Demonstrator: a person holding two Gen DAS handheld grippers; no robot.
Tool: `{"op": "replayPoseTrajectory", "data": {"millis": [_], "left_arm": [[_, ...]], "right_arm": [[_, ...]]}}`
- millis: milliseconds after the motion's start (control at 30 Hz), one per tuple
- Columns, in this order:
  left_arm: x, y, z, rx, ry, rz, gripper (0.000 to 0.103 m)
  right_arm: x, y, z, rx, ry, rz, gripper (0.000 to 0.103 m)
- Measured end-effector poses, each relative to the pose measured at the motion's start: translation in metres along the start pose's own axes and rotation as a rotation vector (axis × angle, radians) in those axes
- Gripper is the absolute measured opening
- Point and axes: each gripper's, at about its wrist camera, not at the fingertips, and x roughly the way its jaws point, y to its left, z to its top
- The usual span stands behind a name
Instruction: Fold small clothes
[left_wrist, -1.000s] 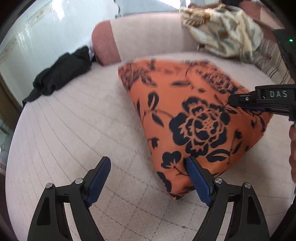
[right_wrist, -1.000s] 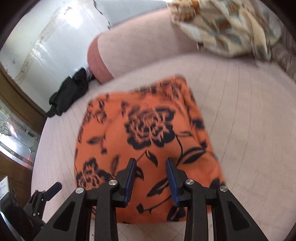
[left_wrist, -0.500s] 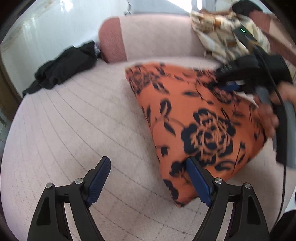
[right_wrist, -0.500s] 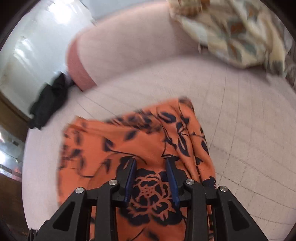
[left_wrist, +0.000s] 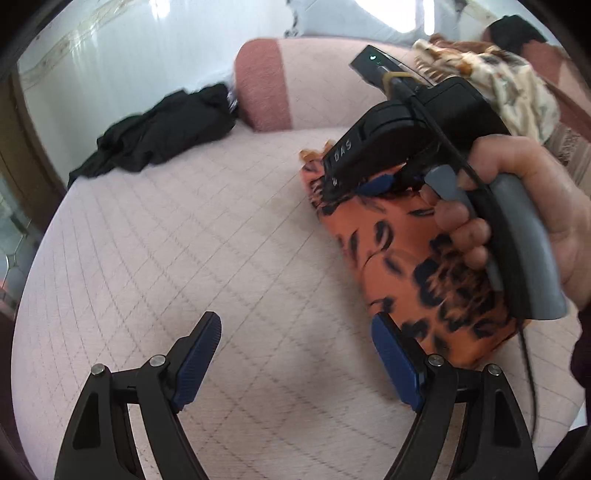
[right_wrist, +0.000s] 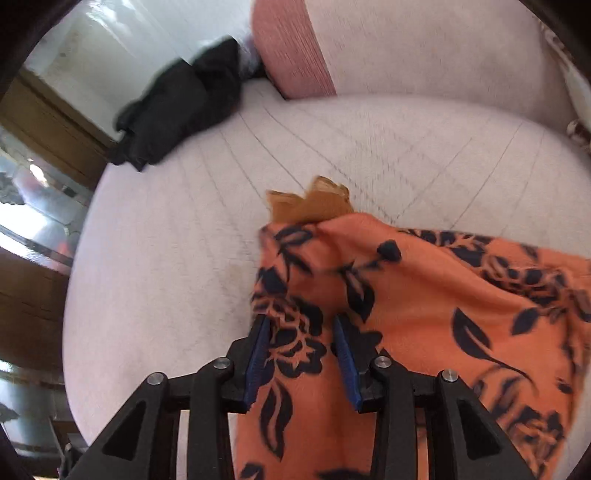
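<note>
An orange cloth with black flowers (left_wrist: 417, 258) lies folded on the pale pink quilted sofa seat (left_wrist: 221, 240). My right gripper (right_wrist: 301, 354) is partly shut on a bunched edge of the orange cloth (right_wrist: 424, 295) and holds it up over the seat. In the left wrist view the right gripper (left_wrist: 354, 184), held by a hand, sits over the cloth's far end. My left gripper (left_wrist: 295, 354) is open and empty, low over the seat, its right finger (left_wrist: 395, 365) beside the cloth's near corner.
A black garment (left_wrist: 159, 133) lies bunched at the seat's far left; it also shows in the right wrist view (right_wrist: 181, 107). A pink bolster (left_wrist: 262, 85) stands at the back. A patterned cream cloth (left_wrist: 509, 88) drapes over the backrest at right.
My right gripper has carried the cloth's edge across toward the far left, folding the cloth narrower. The left gripper has stayed open in place.
</note>
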Motion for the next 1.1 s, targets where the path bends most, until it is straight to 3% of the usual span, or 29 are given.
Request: {"op": "replayPoseTrajectory", "data": {"millis": [67,133,233,300,433,633,733,867,1000,1100], "left_arm": [[0.003,0.003,0.001,-0.016,0.017,-0.004,0.084],[0.002,0.003,0.003,-0.027,0.018,-0.031,0.084],[-0.003,0.0,0.005,-0.036,0.009,-0.05,0.084],[-0.006,-0.003,0.003,-0.028,0.002,-0.048,0.084],[-0.011,-0.006,0.001,-0.04,-0.006,-0.048,0.084],[-0.008,-0.022,0.002,0.0,-0.029,-0.058,0.084],[0.006,-0.038,-0.002,0.063,0.002,-0.036,0.084],[0.006,-0.043,-0.001,0.086,-0.024,-0.021,0.086],[-0.003,-0.028,0.007,0.008,-0.08,-0.032,0.086],[-0.007,-0.011,0.012,-0.046,-0.115,-0.005,0.086]], "right_arm": [[-0.003,-0.003,0.005,0.054,-0.035,0.033,0.048],[-0.01,-0.003,0.006,0.08,-0.049,0.049,0.048],[-0.044,-0.011,-0.008,0.076,-0.145,0.071,0.048],[-0.075,-0.026,-0.027,0.106,-0.218,0.109,0.048],[-0.12,-0.058,-0.077,0.162,-0.303,0.106,0.048],[-0.129,-0.101,-0.149,0.271,-0.324,0.105,0.048],[-0.107,-0.119,-0.159,0.314,-0.32,0.148,0.046],[-0.116,-0.118,-0.15,0.297,-0.346,0.161,0.046],[-0.132,-0.128,-0.153,0.329,-0.417,0.215,0.047],[-0.149,-0.134,-0.158,0.353,-0.487,0.205,0.057]]}}
